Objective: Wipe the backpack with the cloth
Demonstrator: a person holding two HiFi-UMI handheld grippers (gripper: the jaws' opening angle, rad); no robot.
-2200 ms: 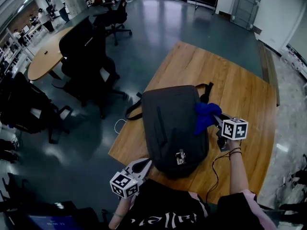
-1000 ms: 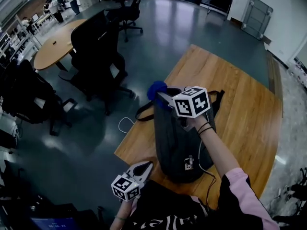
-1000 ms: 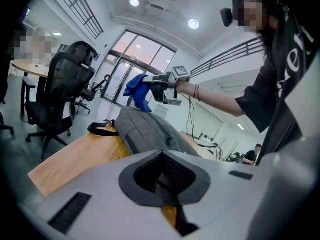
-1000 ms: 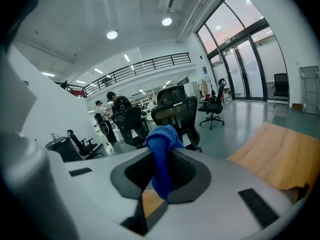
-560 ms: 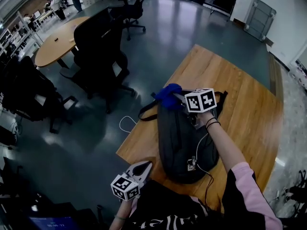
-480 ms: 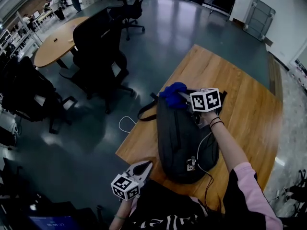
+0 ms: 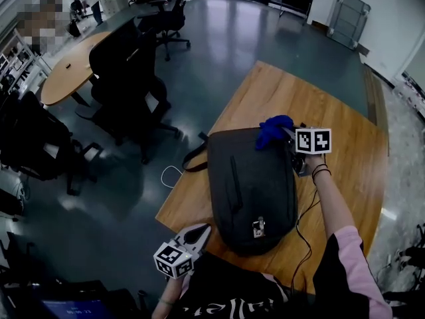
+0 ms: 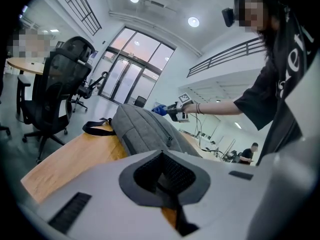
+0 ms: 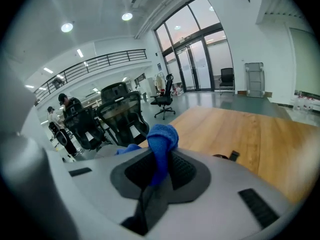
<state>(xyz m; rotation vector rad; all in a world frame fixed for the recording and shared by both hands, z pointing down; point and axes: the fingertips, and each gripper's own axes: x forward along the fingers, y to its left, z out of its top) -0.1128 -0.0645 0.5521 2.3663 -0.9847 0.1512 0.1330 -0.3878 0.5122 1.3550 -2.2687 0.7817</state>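
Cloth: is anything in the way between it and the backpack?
Nothing visible is. The right gripper has its jaws shut on the blue cloth, which sits right at the far end of the backpack, with no other thing between them.

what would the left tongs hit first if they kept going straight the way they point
Most likely the backpack: the left tongs, shut and empty, aim at its near end, and nothing else shows in between, though the gap is hard to judge.
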